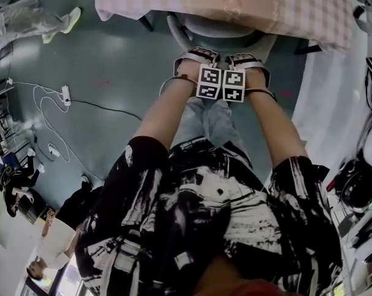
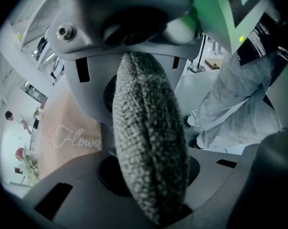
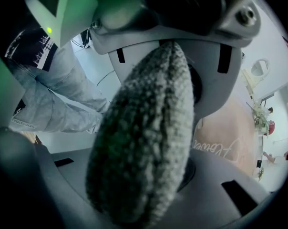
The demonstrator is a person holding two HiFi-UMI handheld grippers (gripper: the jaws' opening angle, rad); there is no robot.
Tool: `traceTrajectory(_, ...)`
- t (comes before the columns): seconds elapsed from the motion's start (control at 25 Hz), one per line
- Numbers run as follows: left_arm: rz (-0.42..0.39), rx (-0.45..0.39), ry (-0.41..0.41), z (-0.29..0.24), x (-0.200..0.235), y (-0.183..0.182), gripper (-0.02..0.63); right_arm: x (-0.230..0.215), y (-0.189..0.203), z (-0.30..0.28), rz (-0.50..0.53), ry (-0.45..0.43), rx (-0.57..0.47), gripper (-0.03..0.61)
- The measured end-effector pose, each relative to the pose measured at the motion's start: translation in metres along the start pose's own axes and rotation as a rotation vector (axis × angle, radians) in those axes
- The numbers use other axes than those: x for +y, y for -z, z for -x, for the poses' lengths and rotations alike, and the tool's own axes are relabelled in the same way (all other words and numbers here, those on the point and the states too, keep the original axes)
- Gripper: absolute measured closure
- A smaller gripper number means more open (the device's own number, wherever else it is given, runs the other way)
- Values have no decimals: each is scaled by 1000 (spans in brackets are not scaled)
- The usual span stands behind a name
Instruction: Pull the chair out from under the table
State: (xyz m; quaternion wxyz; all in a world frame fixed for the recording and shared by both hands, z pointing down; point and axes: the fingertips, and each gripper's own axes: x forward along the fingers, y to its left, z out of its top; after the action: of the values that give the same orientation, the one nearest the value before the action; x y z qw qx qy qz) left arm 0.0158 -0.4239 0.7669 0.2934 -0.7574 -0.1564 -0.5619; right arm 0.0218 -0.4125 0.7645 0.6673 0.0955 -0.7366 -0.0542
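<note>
woven backrest (image 2: pixel 149 142) of the chair (image 1: pixel 217 28) is clamped between the narrow-set jaws of the left gripper (image 1: pixel 194 63) and of the right gripper (image 1: pixel 248 63), which are held side by side. just beyond them, the seat is partly tucked under the cloth-covered table (image 1: pixel 284 5).

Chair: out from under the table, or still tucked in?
Mostly tucked in. The head view shows only the back end of the chair past the edge of the tablecloth; the rest lies under it.
</note>
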Motion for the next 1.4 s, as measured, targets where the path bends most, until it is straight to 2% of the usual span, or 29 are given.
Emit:
traceTrajectory(0.68, -6, -6, 12, 14, -86, -36, 516, 92, -20, 14, -10, -19, 5, 460)
traceTrajectory(1.16, -54, -26, 30, 32, -160, -52, 516, 162, -53, 25, -64, -24, 16, 460)
traceTrajectory(1.4, -80, -33, 27, 36, -183, -57, 517, 185, -63, 27, -89, -17, 23, 460)
